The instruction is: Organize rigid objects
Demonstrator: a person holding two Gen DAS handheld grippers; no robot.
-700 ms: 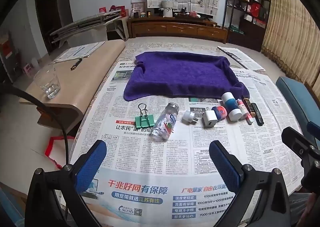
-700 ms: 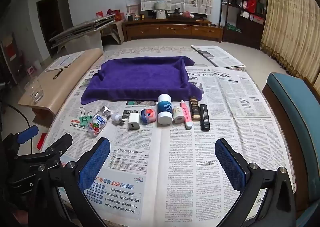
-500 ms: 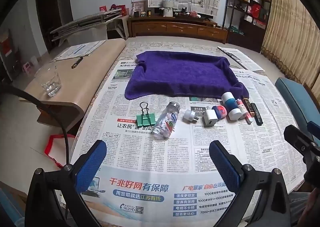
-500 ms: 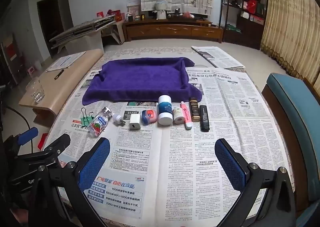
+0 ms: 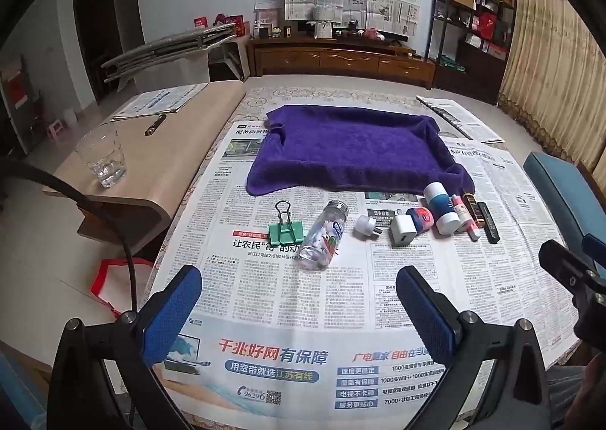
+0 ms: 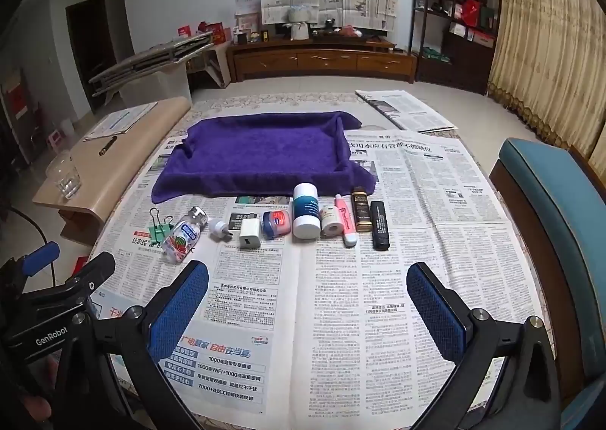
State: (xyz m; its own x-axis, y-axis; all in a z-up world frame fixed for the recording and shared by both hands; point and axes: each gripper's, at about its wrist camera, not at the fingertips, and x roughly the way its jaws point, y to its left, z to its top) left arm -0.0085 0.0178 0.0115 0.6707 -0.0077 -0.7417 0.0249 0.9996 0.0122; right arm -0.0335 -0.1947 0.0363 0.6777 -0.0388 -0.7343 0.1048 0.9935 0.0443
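Observation:
A row of small items lies on the newspaper-covered table in front of a purple towel tray. From left it holds a green binder clip, a clear bottle, a white plug, a white charger, a red tin, a white and blue jar, a small roll, a pink tube, a brown tube and a black stick. My left gripper and right gripper hover open, short of the row, nothing between their fingers.
A low wooden side table at the left carries a drinking glass, a pen and papers. A blue-cushioned chair stands at the right. More newspaper lies beyond the towel. A cabinet and shelves line the far wall.
Both views have shifted very slightly; the items and both open grippers stay where they were.

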